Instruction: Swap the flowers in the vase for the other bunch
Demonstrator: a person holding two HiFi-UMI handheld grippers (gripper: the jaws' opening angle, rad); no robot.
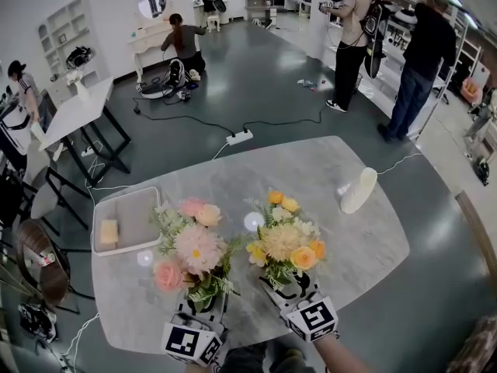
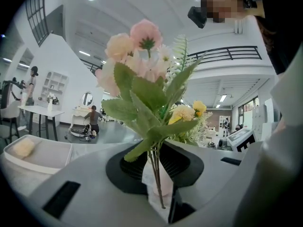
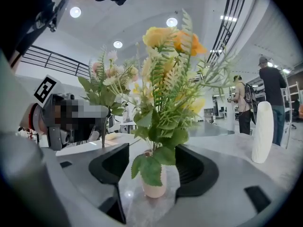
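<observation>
Grey marble table (image 1: 334,231) in a big open workroom.

Nearest edge: left gripper (image 2: 158,168), jaws pinched on the stems of the pink bunch (image 1: 190,243), which is held upright. It is just beside the other bunch and sits in no container.

Right gripper (image 3: 154,167): jaws spread wide. The small pink vase (image 3: 154,187) stands between them on the table, and there is a gap on both sides, so it isn't gripped.

The vase holds the yellow bunch (image 1: 286,243), stems down in the mouth, bunch upright.

Progress: one bunch is in the vase and one is in a claw. I can't tell from this which bunch started in the vase.
- If yellow is the new bunch, the swap is about done and only the pink needs setting down.
- If yellow is the old bunch, it still has to come out and the pink has to go in.
- The spread claw around the vase fits either reading.

Further left: shallow white tray (image 1: 138,220) with one pale yellow block (image 1: 109,231) in it and nothing else.

Right side, well apart from the vase: white oblong thing (image 1: 358,190). I can't tell what it is.

Beyond the table: power strip (image 1: 239,137) with cables on the floor. Several people are standing or crouching by desks and shelves at the back.
</observation>
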